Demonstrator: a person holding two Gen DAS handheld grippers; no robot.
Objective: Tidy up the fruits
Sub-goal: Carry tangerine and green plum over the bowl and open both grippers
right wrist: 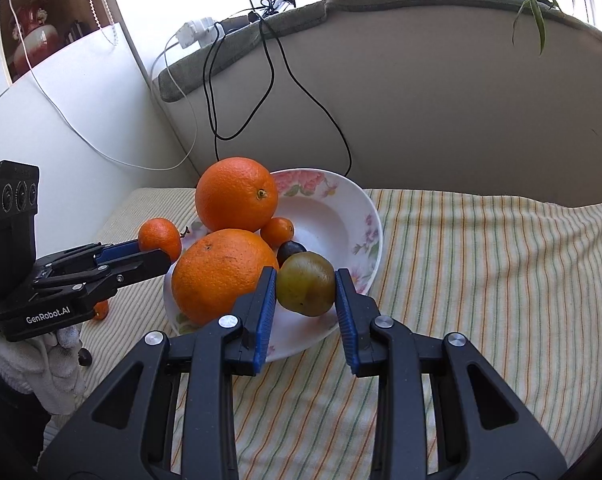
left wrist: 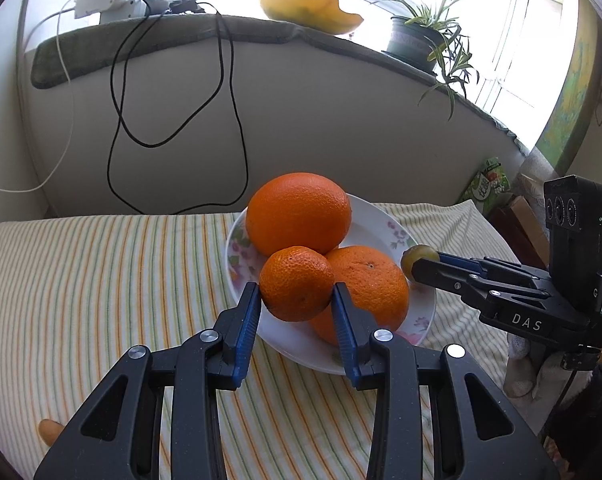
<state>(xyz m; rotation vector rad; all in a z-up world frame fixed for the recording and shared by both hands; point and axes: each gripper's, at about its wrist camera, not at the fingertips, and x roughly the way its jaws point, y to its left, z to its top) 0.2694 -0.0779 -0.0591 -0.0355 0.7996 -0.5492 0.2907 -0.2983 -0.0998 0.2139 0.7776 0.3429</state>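
Both tools are matte black plastic. The left gripper (left wrist: 297, 300) has blue ribbed pads (left wrist: 248, 328) and round silver screws on its linkage arms; its body reads "GenRobot.AI" in white below a black camera block (right wrist: 11, 196) with three lenses. The right gripper (right wrist: 306, 292) is built alike, marked "DAS". A white knitted glove (right wrist: 45, 364) covers the left hand.

The left tongs (left wrist: 295, 294) cover part of the lower orange (left wrist: 371, 288); an orange thing (left wrist: 49, 431) is half-hidden under their frame; a dark fruit (right wrist: 291, 251) peeks from behind the greenish fruit (right wrist: 306, 289); small print on the green packet (left wrist: 488, 185) is unreadable.
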